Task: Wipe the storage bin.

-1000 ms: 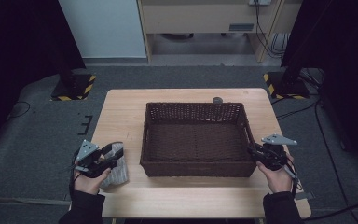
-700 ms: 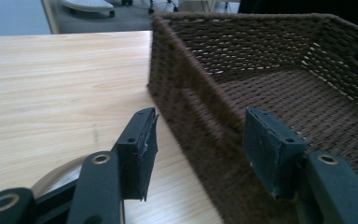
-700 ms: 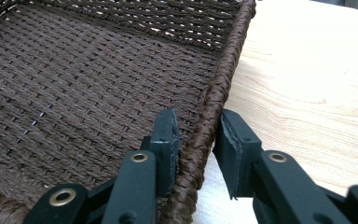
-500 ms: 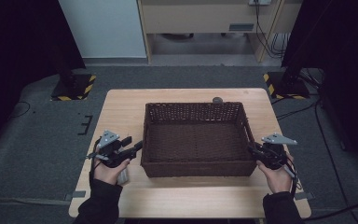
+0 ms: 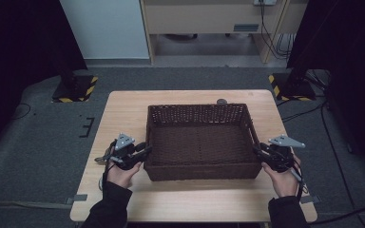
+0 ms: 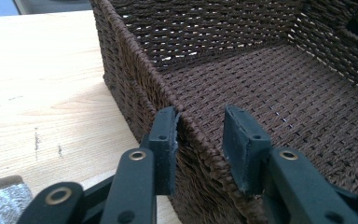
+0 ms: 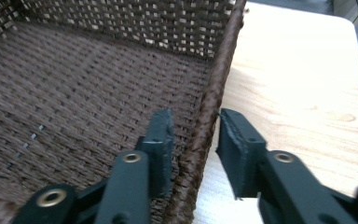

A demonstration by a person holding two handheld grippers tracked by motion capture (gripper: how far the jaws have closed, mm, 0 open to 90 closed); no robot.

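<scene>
Basket (image 5: 202,142), dark brown wicker, rectangular and with nothing seen in it, stands at the middle of the wooden table (image 5: 123,114), its long sides running across the person's front. A small round dark object (image 5: 222,101) lies on the table just behind the far rim.

Left gripper (image 5: 142,151): placed at the basket's left short wall, near the front corner. In the left gripper view the jaws straddle the rim; the outer pad (image 6: 165,140) lies against the wall's outside face, while the inner pad (image 6: 240,144) stands off the weave with a visible gap. These jaws have just been closing with the wall between them, but a full pinch is not confirmed. A grey cloth (image 6: 2,200) sits on the table by this hand.

Right gripper (image 5: 261,153): placed at the right short wall, likewise near the front. In the right gripper view the rim (image 7: 212,107) runs between the jaws; the inner pad (image 7: 161,140) is at the weave, the outer pad (image 7: 235,149) is clear of it. These jaws have just been opening a little, the wall between them.

Assessment: the step in hand is taking a two-sided grip on the basket, apparently to lift or shift it. Neither grip looks secure.

Next move requires both pairs of pads to press firmly on the walls, then both hands to rise together and level, since uneven lift would tilt or twist the flexible weave.
</scene>
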